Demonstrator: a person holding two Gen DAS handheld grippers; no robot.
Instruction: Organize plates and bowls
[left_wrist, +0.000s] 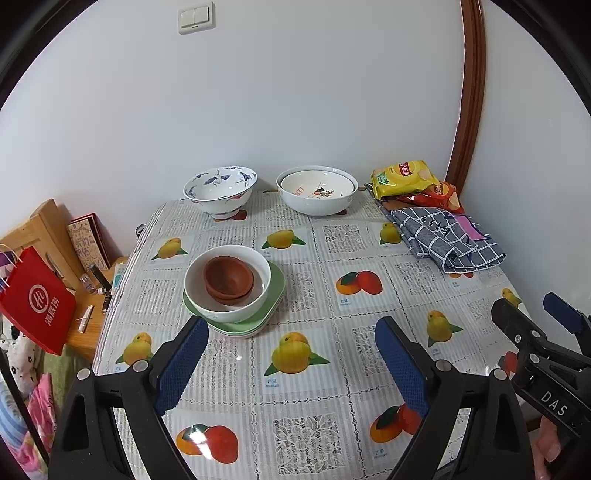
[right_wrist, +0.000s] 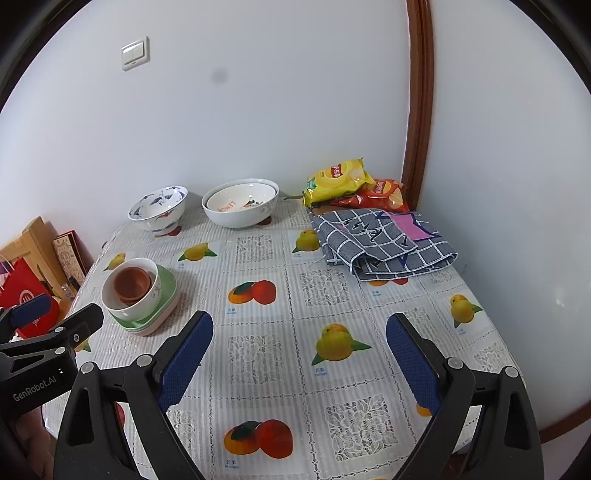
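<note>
A white bowl (left_wrist: 227, 297) (right_wrist: 129, 299) holding two nested brown bowls (left_wrist: 229, 280) (right_wrist: 132, 285) sits on stacked green plates (left_wrist: 275, 295) (right_wrist: 168, 295) at the table's left. A blue-patterned bowl (left_wrist: 219, 194) (right_wrist: 158, 208) and a large white bowl with a smaller bowl nested inside (left_wrist: 317, 192) (right_wrist: 240, 206) stand at the back. My left gripper (left_wrist: 291, 354) is open and empty, just short of the stack; it also shows in the right wrist view (right_wrist: 55, 314). My right gripper (right_wrist: 299, 354) is open and empty over the table's middle; it also shows in the left wrist view (left_wrist: 532, 314).
Yellow and red snack bags (left_wrist: 406, 179) (right_wrist: 340, 179) and a folded grey checked cloth (left_wrist: 447, 236) (right_wrist: 384, 240) lie at the back right. A red paper bag (left_wrist: 37, 299) and a wooden side table (left_wrist: 44, 229) stand off the left edge. Walls close in behind and to the right.
</note>
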